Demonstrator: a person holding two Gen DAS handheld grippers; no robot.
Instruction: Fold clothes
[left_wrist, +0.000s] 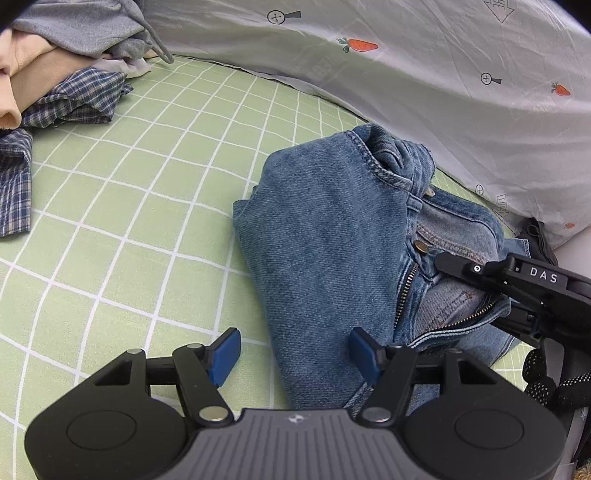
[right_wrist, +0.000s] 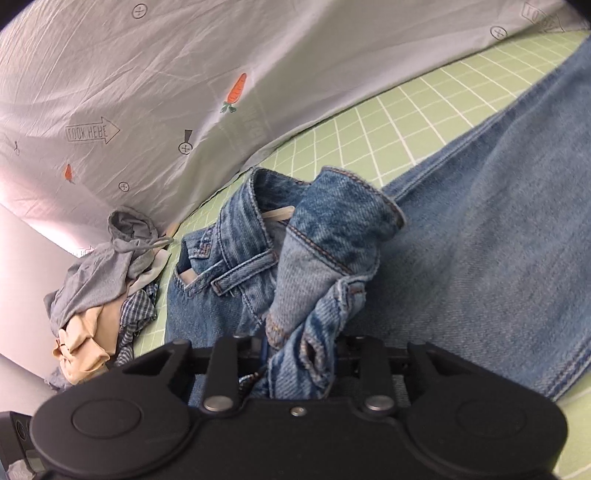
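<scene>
Green bedding with a white grid (left_wrist: 147, 206) covers the surface, and a pale sheet printed with carrots (left_wrist: 424, 74) rises behind it.

On the grid lie the jeans (left_wrist: 325, 236), partly bunched, with the open zipper (left_wrist: 406, 288) and a brass button (left_wrist: 420, 245) showing. From the left gripper (left_wrist: 293, 356), the denim lies just ahead and reaches in between its blue pads (left_wrist: 225, 356), which stand spread apart with one pad over the bare bedding and the other over the cloth; nothing is pinched there. Far ahead and to that gripper's left sits a heap of other clothes (left_wrist: 66, 74) (grey hooded top over beige cloth and a blue plaid shirt).

The right gripper (right_wrist: 301, 363) has its fingers drawn in on a bunched fold of the jeans' waistband (right_wrist: 317, 295), which stands up directly in front of it; the pads themselves are hidden by the denim. A belt loop (right_wrist: 243, 275) lies just ahead and to its left, and a long trouser leg (right_wrist: 498, 240) stretches away to its right. In the left wrist view this gripper (left_wrist: 517, 280) reaches in from the right onto the fly, beside a dotted black glove (left_wrist: 546, 384).
</scene>
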